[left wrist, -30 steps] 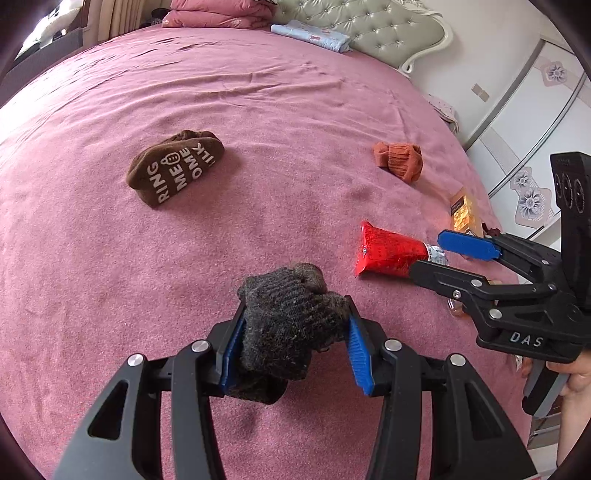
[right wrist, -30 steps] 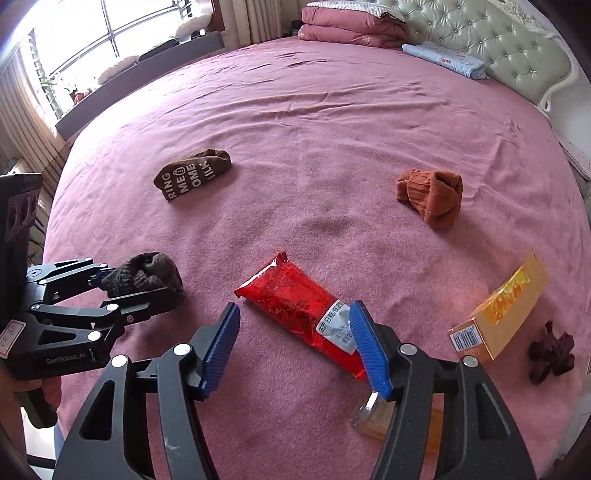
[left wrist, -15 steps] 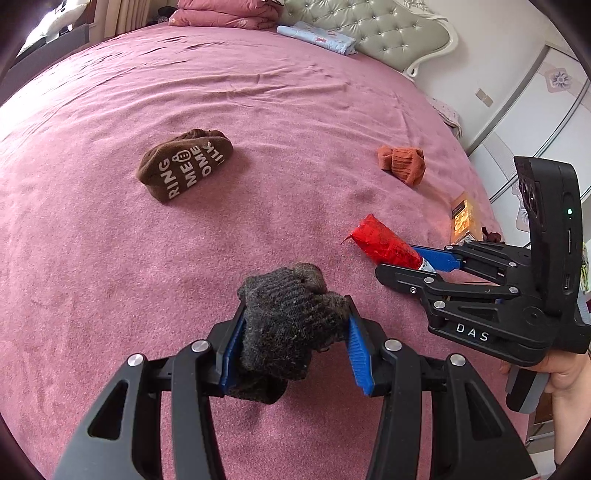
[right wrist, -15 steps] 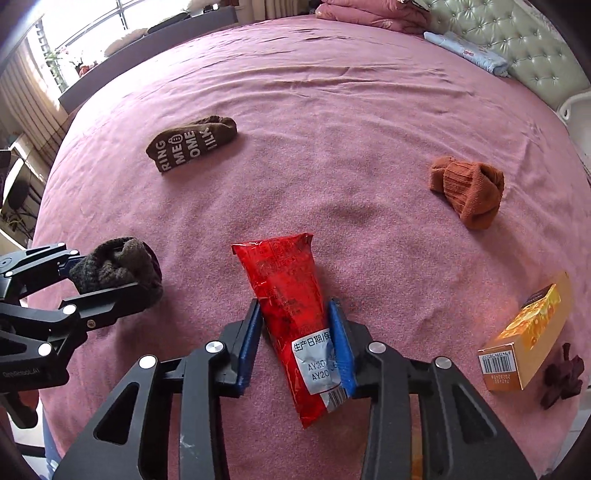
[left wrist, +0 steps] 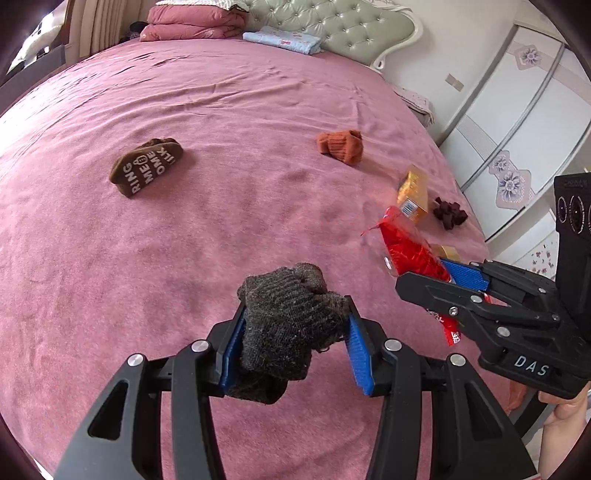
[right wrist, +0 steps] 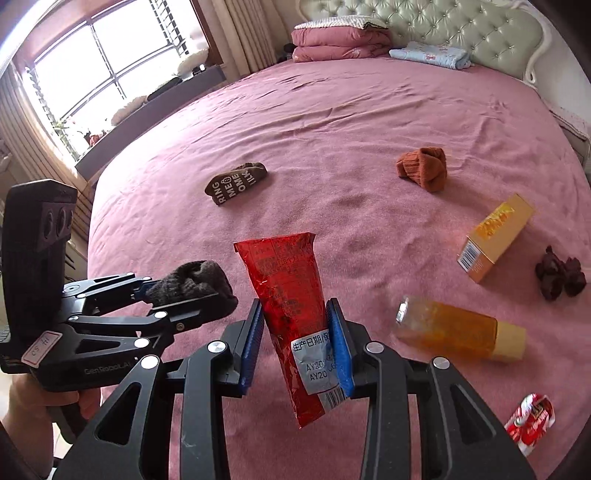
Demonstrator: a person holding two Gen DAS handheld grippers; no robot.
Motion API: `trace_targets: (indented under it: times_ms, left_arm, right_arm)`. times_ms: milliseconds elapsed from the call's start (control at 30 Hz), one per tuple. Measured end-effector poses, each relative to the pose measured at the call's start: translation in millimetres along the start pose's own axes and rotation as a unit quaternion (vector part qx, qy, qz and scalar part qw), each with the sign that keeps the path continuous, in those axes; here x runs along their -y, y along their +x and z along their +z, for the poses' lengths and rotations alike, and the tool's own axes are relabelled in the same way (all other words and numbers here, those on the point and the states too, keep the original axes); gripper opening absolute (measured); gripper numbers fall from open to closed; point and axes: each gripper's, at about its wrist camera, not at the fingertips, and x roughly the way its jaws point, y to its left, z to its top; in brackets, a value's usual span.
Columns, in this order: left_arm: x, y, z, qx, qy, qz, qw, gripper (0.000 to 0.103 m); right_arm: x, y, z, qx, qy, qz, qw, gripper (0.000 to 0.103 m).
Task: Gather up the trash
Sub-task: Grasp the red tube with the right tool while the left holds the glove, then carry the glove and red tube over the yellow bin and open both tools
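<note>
My right gripper [right wrist: 295, 343] is shut on a red foil snack wrapper [right wrist: 288, 291] and holds it upright above the pink bed; it also shows in the left wrist view [left wrist: 410, 254]. My left gripper [left wrist: 293, 343] is shut on a dark grey knitted sock [left wrist: 288, 317], held above the bed; the sock also shows in the right wrist view [right wrist: 192, 280]. On the bed lie an orange box [right wrist: 495, 236], an orange bottle [right wrist: 458, 328] and a small red-white wrapper [right wrist: 532, 417].
A brown sock with white letters [right wrist: 236, 182], an orange knitted sock [right wrist: 424, 168] and a dark red crumpled thing [right wrist: 559, 273] lie on the bed. Folded bedding [right wrist: 340, 40] and a headboard [right wrist: 443, 22] are at the far end. A wardrobe [left wrist: 517, 110] stands right.
My right gripper has lifted the red wrapper off the bed and tilted it upright. The left gripper still holds the grey sock and has risen slightly.
</note>
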Motion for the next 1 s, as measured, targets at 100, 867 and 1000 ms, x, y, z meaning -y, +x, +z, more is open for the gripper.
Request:
trace_targets:
  times_ms: [100, 867, 1000]
  left_arm:
    - [25, 3, -10, -0.012, 0.017, -0.017, 0.9996, 0.048]
    - [255, 43, -56, -0.088, 0.181, -0.138, 0.9699, 0.048]
    - [292, 54, -64, -0.102, 0.203, -0.151, 0.9619, 0.048]
  right_arm:
    - [14, -25, -17, 0.013, 0.017, -0.011, 1.000, 0.034]
    - [150, -189, -161, 0.091, 0.163, -0.110, 0.976, 0.034]
    - [171, -209, -185, 0.096, 0.186, -0.124, 0.970, 0.034]
